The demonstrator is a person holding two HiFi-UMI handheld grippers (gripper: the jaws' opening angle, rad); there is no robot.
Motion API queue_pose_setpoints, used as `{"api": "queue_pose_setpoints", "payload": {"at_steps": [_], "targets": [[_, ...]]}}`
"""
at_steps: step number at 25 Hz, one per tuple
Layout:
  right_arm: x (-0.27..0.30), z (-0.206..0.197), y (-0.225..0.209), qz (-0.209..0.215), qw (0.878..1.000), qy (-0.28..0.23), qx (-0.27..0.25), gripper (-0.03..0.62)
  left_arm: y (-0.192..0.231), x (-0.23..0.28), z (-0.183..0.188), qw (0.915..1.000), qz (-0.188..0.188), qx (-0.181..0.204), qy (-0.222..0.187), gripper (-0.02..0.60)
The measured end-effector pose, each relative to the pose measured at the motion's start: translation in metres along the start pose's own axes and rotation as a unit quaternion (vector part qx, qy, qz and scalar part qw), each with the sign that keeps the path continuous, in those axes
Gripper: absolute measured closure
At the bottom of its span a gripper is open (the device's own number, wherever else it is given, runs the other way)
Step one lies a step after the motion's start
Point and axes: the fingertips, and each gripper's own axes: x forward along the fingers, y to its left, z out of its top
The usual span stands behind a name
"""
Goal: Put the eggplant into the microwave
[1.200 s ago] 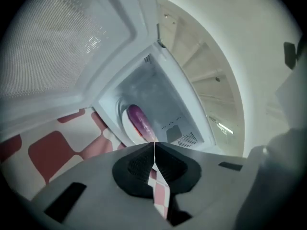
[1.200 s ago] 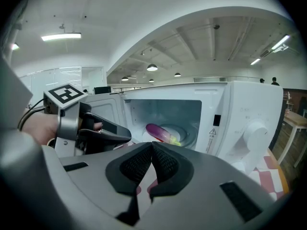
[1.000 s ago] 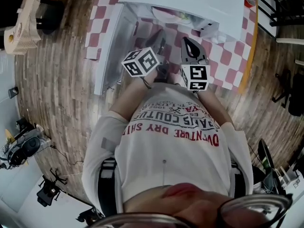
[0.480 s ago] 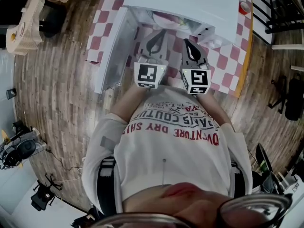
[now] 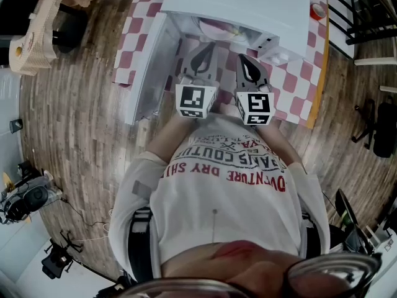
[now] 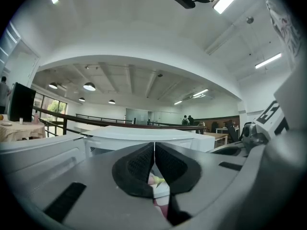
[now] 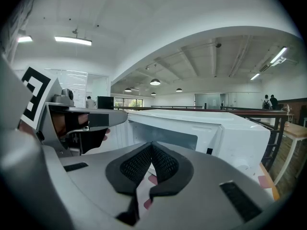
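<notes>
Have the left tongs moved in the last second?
Yes. The left tongs rolled upright; their marker cube, earlier tilted toward the open microwave door, now faces squarely up.

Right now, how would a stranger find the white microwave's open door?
Find the pink checked tablecloth, then the white boxy microwave on it. The door is the flat white panel swung open at its left, alone reaching toward the person.
</notes>
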Motion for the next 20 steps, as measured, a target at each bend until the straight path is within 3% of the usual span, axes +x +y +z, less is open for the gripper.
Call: {"api": "queue_pose_setpoints", "payload": {"at_steps": [20], "targets": [[-0.002, 0.000, -0.005, -0.008, 1.000, 0.006, 0.018, 0.572, 0.005, 0.002, -0.017, 0.9984, 0.001, -0.050, 0.024, 0.554]]}}
